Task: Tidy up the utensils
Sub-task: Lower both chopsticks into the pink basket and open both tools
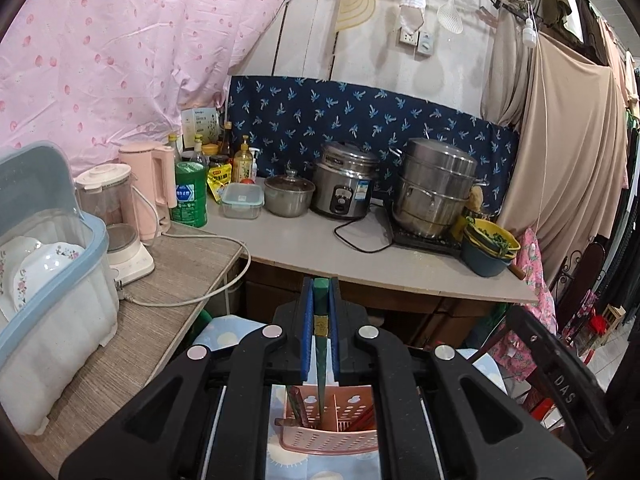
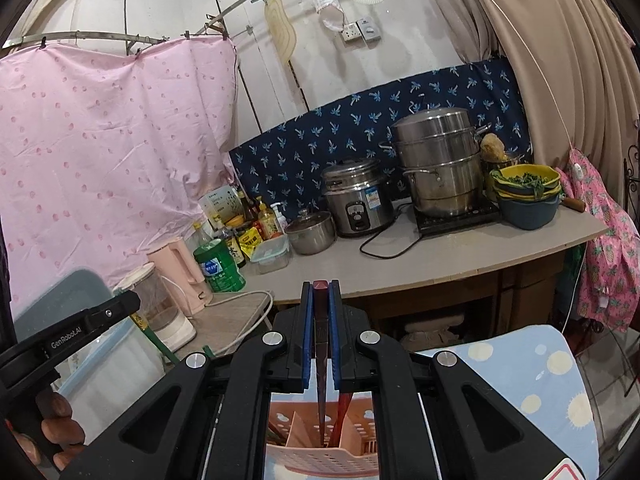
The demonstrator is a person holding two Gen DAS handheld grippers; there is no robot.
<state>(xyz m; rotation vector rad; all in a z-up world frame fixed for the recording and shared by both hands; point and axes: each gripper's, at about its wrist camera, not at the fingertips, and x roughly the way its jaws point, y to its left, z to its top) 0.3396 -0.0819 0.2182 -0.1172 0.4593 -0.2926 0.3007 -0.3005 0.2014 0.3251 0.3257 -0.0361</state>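
A pink perforated utensil holder (image 1: 332,436) stands below both grippers on a blue patterned cloth; it also shows in the right wrist view (image 2: 324,456). My left gripper (image 1: 321,292) is shut on a green chopstick (image 1: 320,320) whose lower end reaches down into the holder. My right gripper (image 2: 321,292) is shut on a dark red chopstick (image 2: 321,344) that also reaches into the holder. Other chopsticks (image 1: 362,422) stand inside the holder. The left gripper's body (image 2: 76,328) shows at the left of the right wrist view.
A blue-lidded dish box (image 1: 44,264) with plates stands on the left table. A blender (image 1: 116,224), pink kettle (image 1: 150,188), bottles, rice cooker (image 1: 344,184), steamer pot (image 1: 434,188) and bowls (image 1: 488,248) line the counter. Curtains hang on the right.
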